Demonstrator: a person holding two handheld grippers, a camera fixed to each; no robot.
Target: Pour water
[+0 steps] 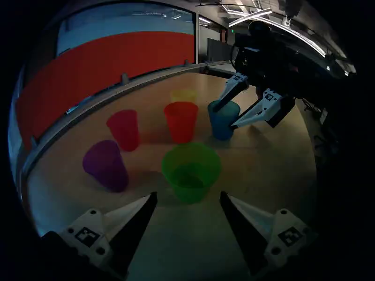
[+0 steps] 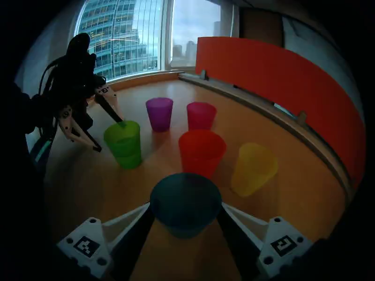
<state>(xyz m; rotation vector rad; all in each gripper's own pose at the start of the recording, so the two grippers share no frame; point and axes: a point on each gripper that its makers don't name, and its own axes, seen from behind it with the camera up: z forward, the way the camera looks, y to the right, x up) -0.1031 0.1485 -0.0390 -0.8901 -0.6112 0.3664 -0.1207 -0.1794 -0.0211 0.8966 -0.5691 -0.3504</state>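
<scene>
Teal translucent plastic cup point(image 2: 185, 199), bottom centre, flanked by right gripper point(image 2: 185, 206); pinch unconfirmed. Judged light, thin-walled; hold mid-wall. Left gripper point(image 1: 188, 194) spread.

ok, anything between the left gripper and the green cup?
Nothing visible. The green cup stands just ahead of the open left gripper, centred on its fingers' gap. The purple cup is off to the side and the red cup is behind the green one, neither in the path.

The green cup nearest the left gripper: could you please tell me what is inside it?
Looking into the green cup, I see a darker patch at the bottom, possibly water, and no solid object. The tinted wall and dim light hide the level.
</scene>
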